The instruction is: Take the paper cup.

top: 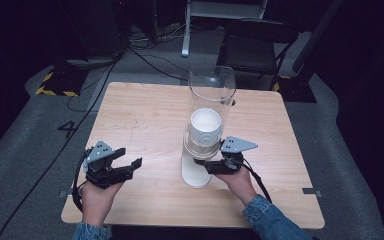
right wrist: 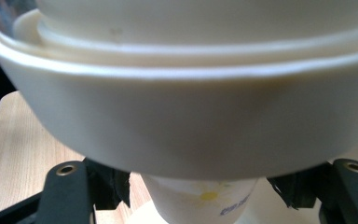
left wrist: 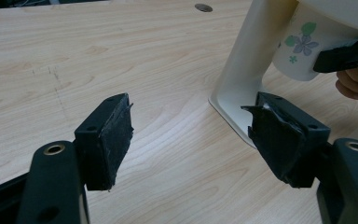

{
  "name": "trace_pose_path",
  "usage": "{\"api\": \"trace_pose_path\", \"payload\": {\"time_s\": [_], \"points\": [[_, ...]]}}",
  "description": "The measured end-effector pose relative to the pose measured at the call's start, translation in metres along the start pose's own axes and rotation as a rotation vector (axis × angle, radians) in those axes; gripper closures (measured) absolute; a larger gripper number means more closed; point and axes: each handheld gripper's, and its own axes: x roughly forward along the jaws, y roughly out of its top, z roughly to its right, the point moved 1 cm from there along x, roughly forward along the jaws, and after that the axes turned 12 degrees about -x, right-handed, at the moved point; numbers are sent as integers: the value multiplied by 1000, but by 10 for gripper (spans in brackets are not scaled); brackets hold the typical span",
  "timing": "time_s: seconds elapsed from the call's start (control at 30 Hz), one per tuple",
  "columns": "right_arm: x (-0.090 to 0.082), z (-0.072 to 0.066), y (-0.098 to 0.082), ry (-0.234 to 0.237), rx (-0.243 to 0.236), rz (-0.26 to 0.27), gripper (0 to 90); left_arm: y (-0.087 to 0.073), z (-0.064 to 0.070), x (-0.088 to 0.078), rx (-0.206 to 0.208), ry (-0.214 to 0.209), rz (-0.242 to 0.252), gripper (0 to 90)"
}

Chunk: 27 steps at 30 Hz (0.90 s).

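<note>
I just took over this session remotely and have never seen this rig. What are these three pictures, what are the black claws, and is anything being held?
No robot arm here: a person holds a two-jaw hand gripper in each hand.

The high view looks down on the wooden table from above the person's side. The other two pictures come from cameras riding on each gripper, looking along its black jaws.

On the table stands a cup dispenser: a clear tube holding stacked cups, on a cream stand.

The left gripper is open and holds nothing, resting on the table left of the stand. The right gripper has its jaws on either side of the flowered paper cup sticking out under the dispenser; a firm grip cannot be confirmed.
</note>
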Motion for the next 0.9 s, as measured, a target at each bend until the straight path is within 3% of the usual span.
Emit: {"api": "trace_pose_path", "payload": {"time_s": [0.33, 0.63, 0.7, 0.77, 0.9], "points": [[0, 2, -1, 7, -40, -15, 319, 1, 3, 0, 7, -10, 7, 294], [1, -3, -1, -3, 33, -13, 319, 2, 3, 2, 10, -15, 3, 294], [4, -5, -3, -1, 49, -37, 327, 2, 3, 2, 14, -15, 2, 294], [8, -6, -8, -1, 50, -94, 344, 2, 4, 3, 9, -16, 2, 294], [11, -7, -19, 13, 51, -93, 346, 3, 3, 2, 17, -19, 4, 294]]}}
